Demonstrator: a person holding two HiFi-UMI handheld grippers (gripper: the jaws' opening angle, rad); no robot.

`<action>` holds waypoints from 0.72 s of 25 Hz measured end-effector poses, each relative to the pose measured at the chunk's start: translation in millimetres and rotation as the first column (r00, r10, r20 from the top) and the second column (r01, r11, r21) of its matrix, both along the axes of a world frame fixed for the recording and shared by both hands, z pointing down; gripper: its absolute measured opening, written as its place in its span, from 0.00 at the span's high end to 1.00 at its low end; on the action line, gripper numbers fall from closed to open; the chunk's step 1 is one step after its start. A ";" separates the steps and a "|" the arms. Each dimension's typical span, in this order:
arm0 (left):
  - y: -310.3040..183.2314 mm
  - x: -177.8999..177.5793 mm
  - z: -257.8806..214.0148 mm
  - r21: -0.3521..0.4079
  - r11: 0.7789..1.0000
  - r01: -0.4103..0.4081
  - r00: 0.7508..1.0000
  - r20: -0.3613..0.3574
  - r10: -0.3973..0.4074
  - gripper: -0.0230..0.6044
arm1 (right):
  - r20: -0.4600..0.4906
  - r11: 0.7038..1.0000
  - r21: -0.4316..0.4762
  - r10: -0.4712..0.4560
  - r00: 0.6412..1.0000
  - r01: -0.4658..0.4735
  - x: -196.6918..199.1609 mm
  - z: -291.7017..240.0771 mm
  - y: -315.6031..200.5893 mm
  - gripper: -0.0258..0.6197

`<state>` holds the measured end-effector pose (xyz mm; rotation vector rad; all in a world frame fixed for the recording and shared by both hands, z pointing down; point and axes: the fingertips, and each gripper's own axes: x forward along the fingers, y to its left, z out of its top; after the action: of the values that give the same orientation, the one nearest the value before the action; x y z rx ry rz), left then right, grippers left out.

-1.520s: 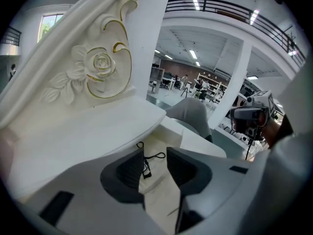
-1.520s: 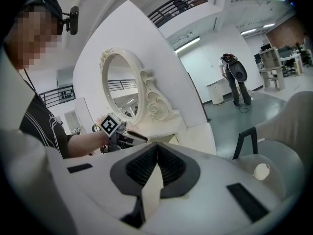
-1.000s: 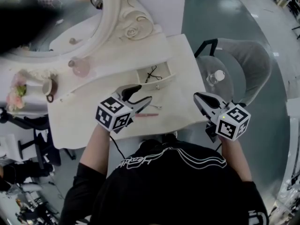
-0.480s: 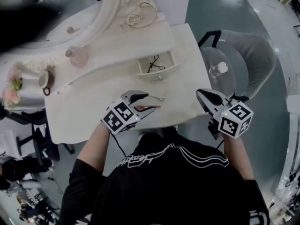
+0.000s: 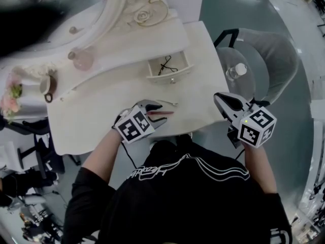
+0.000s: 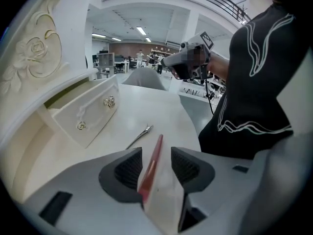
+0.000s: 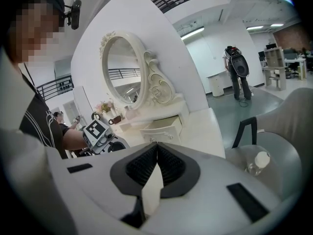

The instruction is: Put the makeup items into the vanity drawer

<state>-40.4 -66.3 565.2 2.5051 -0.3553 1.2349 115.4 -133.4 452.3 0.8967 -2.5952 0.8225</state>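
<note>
A slim red makeup pencil (image 5: 164,113) lies on the white vanity top (image 5: 101,116) near its front edge. My left gripper (image 5: 155,111) is down over it. Its jaws are closing with the pencil (image 6: 152,159) between them, leaning on the left pad with a gap at the right one. A thin silver tool (image 5: 170,103) lies just beyond the pencil and shows as the silver tool (image 6: 140,135) ahead of the jaws. The small drawer (image 5: 165,75) stands open with a black item inside. My right gripper (image 5: 220,99) hovers off the table's right end, shut and empty.
An ornate oval mirror (image 5: 127,14) backs the vanity. A pink bottle (image 5: 82,60), a cup (image 5: 49,87) and flowers (image 5: 10,103) stand at the left. A grey chair (image 5: 269,60) and a round glass side table (image 5: 223,67) carrying a bottle (image 5: 236,71) sit to the right.
My left gripper has dropped onto the table and slid along the red pencil, which now sits between its jaws. The right gripper has stayed about where it was.
</note>
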 end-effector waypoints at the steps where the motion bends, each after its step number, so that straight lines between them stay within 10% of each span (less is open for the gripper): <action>1: -0.5 -0.6 1.7 0.006 1.000 -0.007 1.000 0.010 0.007 0.66 | 0.000 1.000 -0.003 0.002 1.000 -0.002 0.7 0.4 0.5 0.92; 18: -1.5 -3.8 9.2 0.077 0.994 -0.071 0.995 0.079 0.065 0.87 | 0.003 1.000 -0.006 0.023 1.000 -0.022 2.7 0.3 2.4 0.92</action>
<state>-44.2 -67.8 574.4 2.5616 -0.3476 1.3719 118.0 -130.9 452.6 0.9251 -2.5886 0.8384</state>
